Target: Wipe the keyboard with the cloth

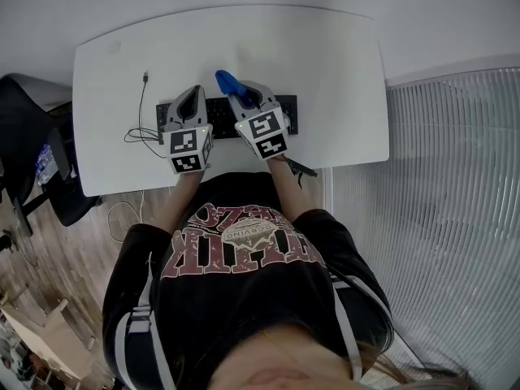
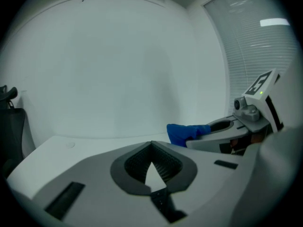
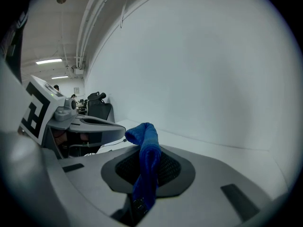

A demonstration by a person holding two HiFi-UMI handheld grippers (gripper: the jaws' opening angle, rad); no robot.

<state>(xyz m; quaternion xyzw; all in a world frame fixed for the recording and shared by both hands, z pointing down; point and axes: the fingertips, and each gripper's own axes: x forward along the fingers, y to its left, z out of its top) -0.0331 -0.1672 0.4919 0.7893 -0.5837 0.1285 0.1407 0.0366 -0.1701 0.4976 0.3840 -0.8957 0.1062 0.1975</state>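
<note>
Cloth (image 3: 146, 162) clamped in right hand-held gripper (image 1: 241, 96), over the keyboard (image 1: 221, 120)

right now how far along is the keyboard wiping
Done: the blue cloth is picked up, clamped in the right gripper. In hand: both grippers hang over the keyboard, the left gripper shut and empty. Left: the wipe itself; the cloth sticks out beyond the keys' far edge, apparently not on them.

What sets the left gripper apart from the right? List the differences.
The right gripper is shut on the cloth; the left gripper is shut on nothing. The left gripper is over the keyboard's left part, the right gripper nearer its middle. Both point forward.
</note>
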